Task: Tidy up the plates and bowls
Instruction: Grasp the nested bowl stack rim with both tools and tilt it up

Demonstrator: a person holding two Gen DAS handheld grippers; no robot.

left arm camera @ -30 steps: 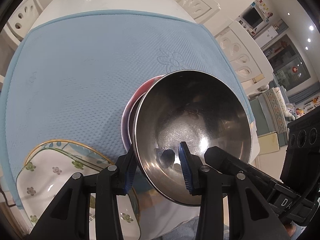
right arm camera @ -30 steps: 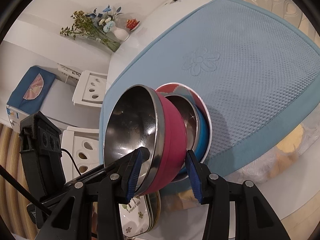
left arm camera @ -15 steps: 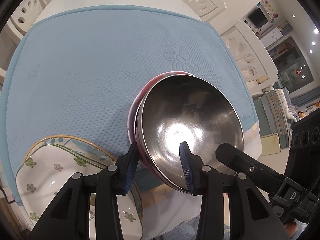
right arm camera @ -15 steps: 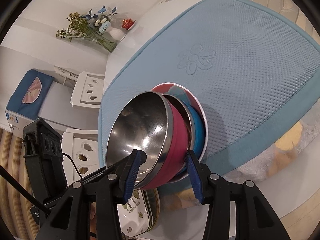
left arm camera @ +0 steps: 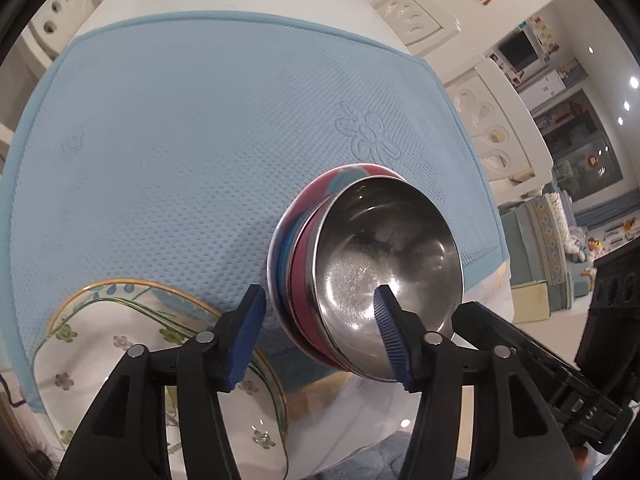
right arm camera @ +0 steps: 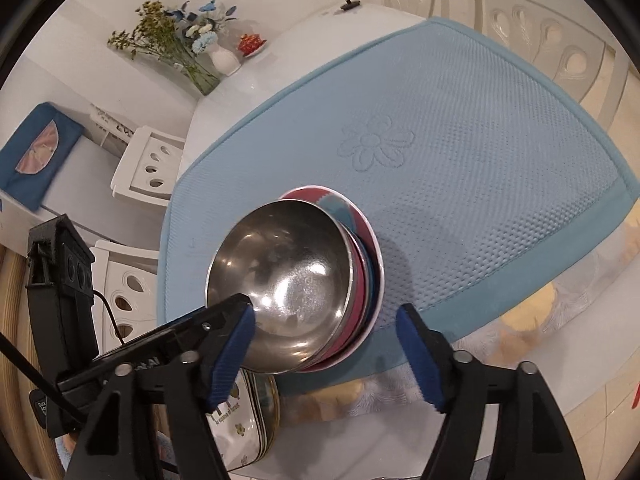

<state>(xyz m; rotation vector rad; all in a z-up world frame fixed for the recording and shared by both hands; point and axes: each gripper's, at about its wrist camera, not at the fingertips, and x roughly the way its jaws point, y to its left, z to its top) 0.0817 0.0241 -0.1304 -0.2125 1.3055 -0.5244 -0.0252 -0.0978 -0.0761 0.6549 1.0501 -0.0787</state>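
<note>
Bowls sit nested near the front edge of the blue mat (left arm camera: 192, 128): a steel bowl (left arm camera: 384, 264) with a pink outside on top, a blue bowl (left arm camera: 285, 258) showing only as a thin rim beneath it, and under both a round plate (left arm camera: 340, 174) patterned in red and pale blue. The stack rests on the mat, seeming to lean a little.

Both claws straddle that stack. The left claw (left arm camera: 316, 330) has just been opening; one blue pad stands outside the plate's rim with a gap, the other hangs over the inside of the steel bowl, and I cannot tell whether it touches the metal. The right claw (right arm camera: 326, 352) has also just been opening and now stands wide, one pad at the bowl's near rim, the other well clear of the plate's edge, so nothing is gripped.

Just beside the stack, at the mat's front corner, lie white floral plates (left arm camera: 120, 344) with gold rims. Small print runs along one plate's edge in the right view; it is too small to read with certainty.

The mat, embossed with a flower, covers a white desk (right arm camera: 304, 44). At its far end stand a white vase of flowers (right arm camera: 188, 46) and a small red dish (right arm camera: 251, 44). White chairs (right arm camera: 150, 164) surround it.
</note>
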